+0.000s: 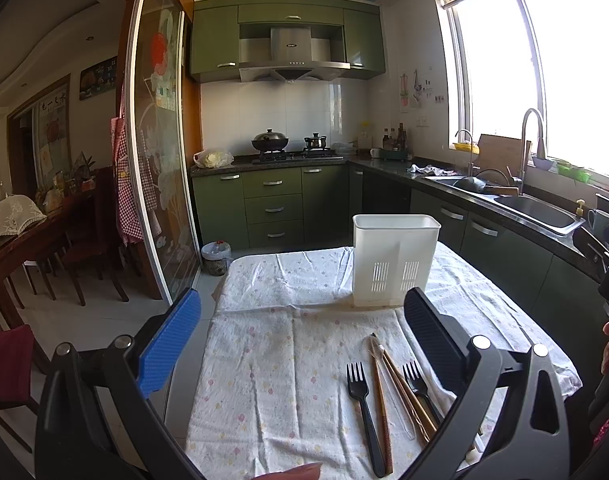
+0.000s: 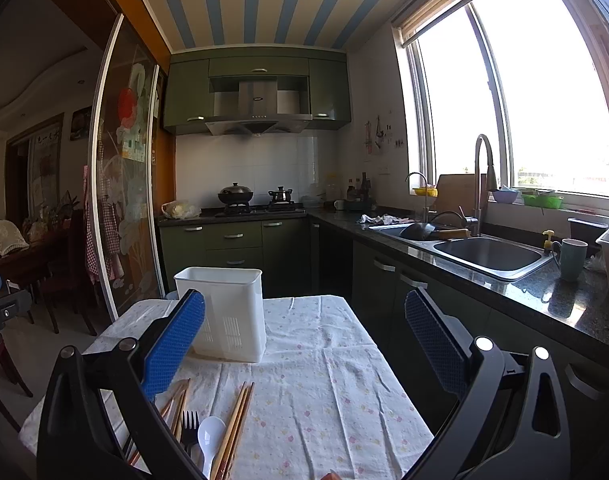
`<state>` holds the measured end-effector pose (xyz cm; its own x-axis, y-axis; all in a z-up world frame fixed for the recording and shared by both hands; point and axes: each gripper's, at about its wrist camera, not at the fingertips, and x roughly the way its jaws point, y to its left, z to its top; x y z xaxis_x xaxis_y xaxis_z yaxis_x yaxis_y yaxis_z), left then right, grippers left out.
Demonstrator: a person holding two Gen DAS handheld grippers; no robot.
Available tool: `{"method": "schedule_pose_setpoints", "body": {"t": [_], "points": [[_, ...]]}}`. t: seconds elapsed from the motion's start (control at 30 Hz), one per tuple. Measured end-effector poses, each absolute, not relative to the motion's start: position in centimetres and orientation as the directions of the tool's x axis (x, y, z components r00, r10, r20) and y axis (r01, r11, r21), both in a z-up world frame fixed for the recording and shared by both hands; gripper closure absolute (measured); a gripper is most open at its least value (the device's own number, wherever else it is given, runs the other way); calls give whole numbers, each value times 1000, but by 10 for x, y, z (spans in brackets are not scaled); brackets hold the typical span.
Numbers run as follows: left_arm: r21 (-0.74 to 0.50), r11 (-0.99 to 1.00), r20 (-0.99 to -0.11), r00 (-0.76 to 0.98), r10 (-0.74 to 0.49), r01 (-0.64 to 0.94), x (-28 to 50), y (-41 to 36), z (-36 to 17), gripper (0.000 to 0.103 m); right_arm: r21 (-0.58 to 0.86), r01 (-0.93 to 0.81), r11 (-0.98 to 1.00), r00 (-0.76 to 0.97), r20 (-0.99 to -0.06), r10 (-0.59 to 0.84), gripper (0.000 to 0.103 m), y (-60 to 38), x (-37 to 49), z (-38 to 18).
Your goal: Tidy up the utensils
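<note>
Both grippers, left gripper (image 1: 302,336) and right gripper (image 2: 304,334), spread and empty. Forks (image 1: 364,408), chopsticks (image 2: 234,428), spoon (image 2: 209,436) before holder (image 1: 392,260): light, slippery; pinch mid-handle.

On the tabletop (image 1: 264,380): one white utensil holder (image 1: 394,260), two black forks (image 1: 364,408), one white spoon (image 2: 209,440), and several wooden chopsticks (image 2: 234,428), number unclear.

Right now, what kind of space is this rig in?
A home kitchen, most likely. Green cabinets run under a gas stove with a range hood above, and a steel sink sits below the window. The white utensil holder stands on a cloth-covered table, dining room alongside.
</note>
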<state>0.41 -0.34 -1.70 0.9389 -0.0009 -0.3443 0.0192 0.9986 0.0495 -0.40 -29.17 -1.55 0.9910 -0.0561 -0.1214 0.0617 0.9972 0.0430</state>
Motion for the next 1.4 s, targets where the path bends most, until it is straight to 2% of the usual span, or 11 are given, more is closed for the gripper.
{"method": "schedule_pose_setpoints", "body": {"t": [0.2, 0.37, 0.77, 1.0, 1.4], "points": [[53, 998, -352, 936, -17, 38, 6, -8, -27, 6, 45, 65, 997, 991, -120, -59, 4, -290, -2, -19], [-7, 998, -403, 913, -61, 63, 14, 3, -15, 6, 46, 62, 997, 992, -117, -56, 4, -293, -4, -15], [-81, 997, -437, 899, -30, -6, 18, 16, -16, 6, 53, 63, 997, 994, -95, -57, 4, -296, -10, -16], [-18, 1000, -433, 901, 11, -21, 17, 12, -17, 6, 54, 63, 997, 994, -94, -57, 4, -295, -12, -19], [11, 999, -439, 898, -22, 30, 18, 1, -18, 6, 58, 66, 996, 994, -93, -60, 4, -298, -10, -13]]}}
